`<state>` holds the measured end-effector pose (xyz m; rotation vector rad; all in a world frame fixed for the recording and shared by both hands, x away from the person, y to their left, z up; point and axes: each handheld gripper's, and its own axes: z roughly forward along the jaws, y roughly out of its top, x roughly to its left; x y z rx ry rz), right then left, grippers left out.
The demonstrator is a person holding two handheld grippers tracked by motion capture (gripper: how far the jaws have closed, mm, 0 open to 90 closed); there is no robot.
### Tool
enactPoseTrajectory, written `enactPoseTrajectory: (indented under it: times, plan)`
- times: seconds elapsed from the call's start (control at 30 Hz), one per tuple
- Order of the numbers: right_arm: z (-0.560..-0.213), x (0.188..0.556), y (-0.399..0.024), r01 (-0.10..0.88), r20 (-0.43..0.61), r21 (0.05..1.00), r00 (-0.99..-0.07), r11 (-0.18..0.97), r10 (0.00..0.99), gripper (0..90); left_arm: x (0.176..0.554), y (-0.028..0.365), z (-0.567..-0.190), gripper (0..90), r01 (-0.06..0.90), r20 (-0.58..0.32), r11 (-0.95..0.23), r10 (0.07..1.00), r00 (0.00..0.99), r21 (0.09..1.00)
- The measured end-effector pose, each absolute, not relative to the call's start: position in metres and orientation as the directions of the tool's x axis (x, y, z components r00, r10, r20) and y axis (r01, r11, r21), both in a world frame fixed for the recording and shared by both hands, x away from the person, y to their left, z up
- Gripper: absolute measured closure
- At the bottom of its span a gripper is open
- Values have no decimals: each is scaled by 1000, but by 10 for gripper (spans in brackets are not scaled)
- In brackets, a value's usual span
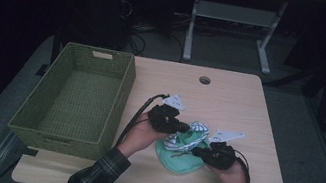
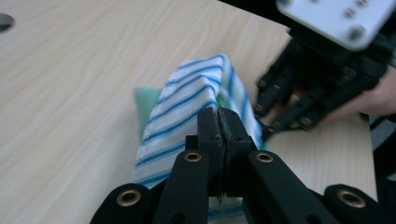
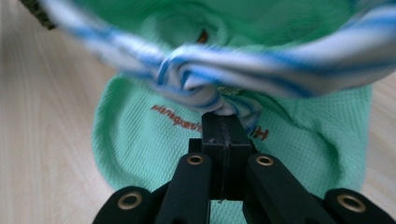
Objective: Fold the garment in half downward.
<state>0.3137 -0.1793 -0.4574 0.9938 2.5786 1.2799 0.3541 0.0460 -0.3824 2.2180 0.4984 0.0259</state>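
Note:
A mint-green cloth [image 1: 180, 159] with orange lettering [image 3: 175, 119] lies on the wooden table [image 1: 231, 98], near its front. A white cloth with blue stripes [image 1: 196, 129] is bunched on top of it. My left gripper [image 1: 179, 127] comes in from the left and is shut on a fold of the striped cloth [image 2: 187, 107], which is lifted into a ridge. From the right, my right gripper [image 1: 197, 152] is shut on a twisted edge of the same striped cloth [image 3: 205, 88]. The right gripper's body [image 2: 322, 79] also appears in the left gripper view, close behind the ridge.
A green wicker basket [image 1: 119, 99] stands open on the left part of the table, close to my left hand. A round cable hole [image 1: 204, 80] sits near the far edge. Table legs [image 1: 192, 25] and cables stand on the floor beyond.

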Motion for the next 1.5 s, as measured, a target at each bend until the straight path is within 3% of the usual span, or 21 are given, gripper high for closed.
enactPoseTrajectory:
  times: [0.4,0.83,1.17,1.5]
  plan:
    - [-467,323,-190,552,191,710,-749,438,635,898,336,34,-400,885,334,-169,-602,314,934,725]
    - [-457,322,-241,566,133,724,-676,395,725,898,327,16,-421,883,322,-173,-639,287,942,698]
    - [-456,321,-241,566,127,723,-673,396,729,897,323,1,-447,868,321,-172,-702,276,946,636]
    - [-453,320,-242,551,127,736,-682,392,720,897,321,7,-435,678,315,-178,-667,268,947,675]
